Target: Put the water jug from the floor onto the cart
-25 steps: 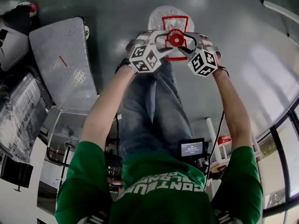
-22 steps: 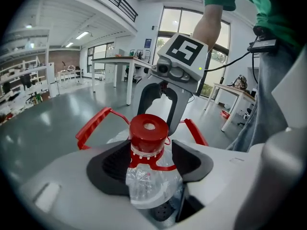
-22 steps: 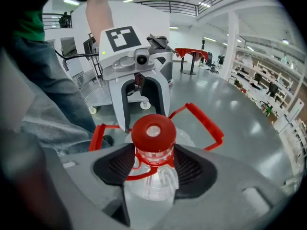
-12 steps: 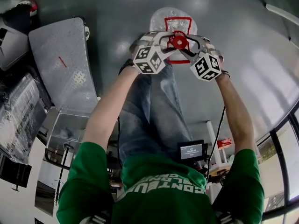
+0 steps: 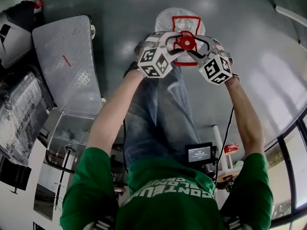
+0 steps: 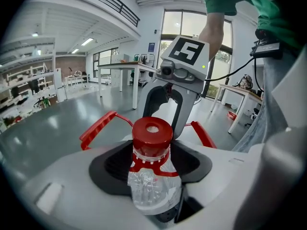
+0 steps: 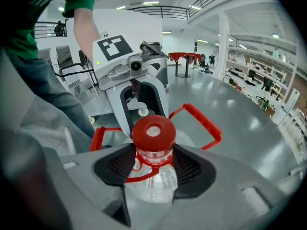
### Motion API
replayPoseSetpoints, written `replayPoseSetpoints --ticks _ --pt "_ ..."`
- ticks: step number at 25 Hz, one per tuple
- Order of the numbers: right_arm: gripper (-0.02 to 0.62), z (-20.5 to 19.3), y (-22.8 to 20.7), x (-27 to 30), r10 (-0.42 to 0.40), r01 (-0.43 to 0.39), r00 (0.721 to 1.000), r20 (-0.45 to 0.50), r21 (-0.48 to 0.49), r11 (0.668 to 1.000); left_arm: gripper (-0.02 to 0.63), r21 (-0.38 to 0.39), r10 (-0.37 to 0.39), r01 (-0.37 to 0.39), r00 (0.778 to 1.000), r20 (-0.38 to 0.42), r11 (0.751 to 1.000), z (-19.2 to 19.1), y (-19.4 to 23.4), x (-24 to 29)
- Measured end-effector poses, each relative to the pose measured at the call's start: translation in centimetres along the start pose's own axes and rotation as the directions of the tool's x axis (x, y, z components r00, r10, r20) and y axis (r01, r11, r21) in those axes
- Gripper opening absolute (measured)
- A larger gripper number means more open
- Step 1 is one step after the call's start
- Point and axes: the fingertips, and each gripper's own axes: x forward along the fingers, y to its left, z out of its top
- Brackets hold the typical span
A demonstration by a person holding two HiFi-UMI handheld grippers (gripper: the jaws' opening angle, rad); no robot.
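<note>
The clear water jug (image 5: 168,18) stands on the grey floor ahead of the person's legs, with a red cap (image 5: 186,42) and a red carry handle (image 5: 184,19). Both grippers meet at its neck from opposite sides. My left gripper (image 6: 152,159) has its dark pads against the neck just under the cap (image 6: 152,133). Facing it, my right gripper (image 7: 153,164) hugs the same neck below the cap (image 7: 153,133). Both pairs of jaws have just been closing, with the neck between them. The cart's metal deck (image 5: 67,61) lies to the left.
The cart's handle frame (image 5: 62,147) and a wrapped bundle (image 5: 19,114) are at the left. A small screen (image 5: 199,153) hangs at the person's waist. Tables (image 6: 129,71) and shelves (image 7: 268,61) stand further off across the shiny floor.
Both grippers stay at the jug's neck and their jaws look drawn in slightly tighter round it. The jug has not moved.
</note>
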Motion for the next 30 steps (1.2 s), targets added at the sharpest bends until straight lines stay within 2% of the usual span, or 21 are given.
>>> replayPoseSetpoints --ticks 5,11,14,17,20,22,30 --pt "0.23 3.0 -0.1 -2.1 0.012 -0.011 0.999 0.03 -0.022 1.0 0.252 -0.016 0.048 -0.048 0.999 0.022 0.999 2.2 0.3 -2.8" --pt "0.23 8.6 0.1 -4.6 0.034 -0.027 0.997 0.069 -0.092 0.995 0.256 -0.037 0.133 -0.131 0.99 0.049 0.991 4.8 1.2 -8.2" --pt "0.23 12.9 -0.2 -5.6 0.065 -0.053 0.994 0.084 -0.14 0.989 0.259 -0.061 0.192 -0.189 0.979 0.062 0.98 6.1 2.5 -11.9" --pt "0.23 19.4 -1.8 -6.5 0.119 -0.108 0.991 0.054 -0.175 0.979 0.262 -0.125 0.229 -0.217 0.969 0.094 0.968 7.8 5.7 -17.4" --pt "0.23 26.5 -2.8 -5.9 0.192 -0.184 0.981 0.02 -0.202 0.962 0.264 -0.206 0.268 -0.241 0.957 0.115 0.948 8.0 8.9 -23.5" --pt "0.23 29.7 -2.6 -4.7 0.22 -0.212 0.975 0.009 -0.232 0.949 0.264 -0.238 0.314 -0.282 0.942 0.113 0.93 6.9 10.1 -26.5" --pt "0.23 37.2 1.6 -2.8 0.304 -0.292 0.953 -0.017 -0.335 0.896 0.265 -0.309 0.458 -0.41 0.883 0.1 0.858 4.2 9.2 -34.5"
